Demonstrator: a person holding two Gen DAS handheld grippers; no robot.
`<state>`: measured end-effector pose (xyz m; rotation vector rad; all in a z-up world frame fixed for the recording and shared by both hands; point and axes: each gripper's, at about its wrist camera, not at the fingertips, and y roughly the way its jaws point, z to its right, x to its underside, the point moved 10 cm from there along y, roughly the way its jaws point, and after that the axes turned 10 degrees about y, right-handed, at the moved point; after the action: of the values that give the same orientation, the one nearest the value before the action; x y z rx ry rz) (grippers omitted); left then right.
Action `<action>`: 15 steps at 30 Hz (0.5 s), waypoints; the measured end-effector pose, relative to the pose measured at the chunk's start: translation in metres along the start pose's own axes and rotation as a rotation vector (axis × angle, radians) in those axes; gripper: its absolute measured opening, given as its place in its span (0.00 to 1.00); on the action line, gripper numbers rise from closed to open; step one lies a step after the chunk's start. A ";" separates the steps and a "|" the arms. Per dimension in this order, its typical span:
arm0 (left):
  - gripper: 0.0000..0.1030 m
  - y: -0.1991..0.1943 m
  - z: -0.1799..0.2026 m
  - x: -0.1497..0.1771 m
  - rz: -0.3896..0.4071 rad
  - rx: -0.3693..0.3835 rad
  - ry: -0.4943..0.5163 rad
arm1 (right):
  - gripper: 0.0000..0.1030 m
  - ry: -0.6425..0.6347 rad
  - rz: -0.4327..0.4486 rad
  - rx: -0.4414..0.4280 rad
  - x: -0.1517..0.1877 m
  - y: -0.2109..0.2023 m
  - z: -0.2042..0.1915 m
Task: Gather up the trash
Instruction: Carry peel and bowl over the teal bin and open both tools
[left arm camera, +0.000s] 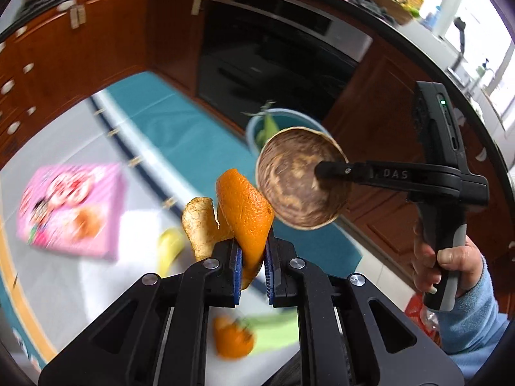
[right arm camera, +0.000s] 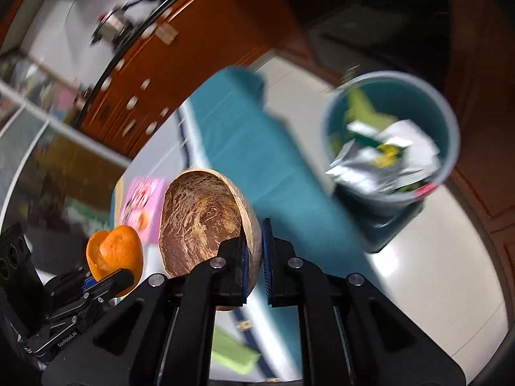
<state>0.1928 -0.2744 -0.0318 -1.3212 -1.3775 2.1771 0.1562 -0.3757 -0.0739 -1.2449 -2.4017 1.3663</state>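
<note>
My left gripper [left arm camera: 251, 265] is shut on a curled orange peel [left arm camera: 246, 215], held up in the air; it also shows in the right wrist view [right arm camera: 114, 254]. My right gripper [right arm camera: 254, 259] is shut on the rim of a brown hollow fruit shell [right arm camera: 199, 218]; in the left wrist view that shell [left arm camera: 296, 183] hangs just right of the peel. A teal trash bin [right arm camera: 449, 148] with wrappers inside stands on the floor ahead and to the right; its rim [left arm camera: 257, 122] shows behind the shell.
A white table with a teal cloth [left arm camera: 180, 115] lies below, carrying a pink box [left arm camera: 70, 209], a banana peel [left arm camera: 169, 251], another orange peel [left arm camera: 233, 339] and a green wrapper [left arm camera: 273, 329]. Brown cabinets [left arm camera: 80, 54] and a dark oven [left arm camera: 267, 64] stand behind.
</note>
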 end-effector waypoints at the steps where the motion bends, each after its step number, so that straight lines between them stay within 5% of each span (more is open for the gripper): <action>1: 0.11 0.009 0.007 -0.011 -0.007 0.006 0.016 | 0.07 0.020 0.020 0.007 -0.010 -0.006 0.012; 8: 0.11 0.098 0.050 -0.081 -0.098 0.048 0.094 | 0.07 0.126 0.099 0.078 -0.078 -0.020 0.088; 15: 0.11 0.172 0.078 -0.103 -0.194 0.068 0.148 | 0.07 0.164 0.105 0.144 -0.117 -0.004 0.135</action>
<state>0.2303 -0.4737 -0.1034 -1.2413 -1.3043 1.9415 0.1689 -0.5492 -0.1172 -1.4021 -2.1182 1.3779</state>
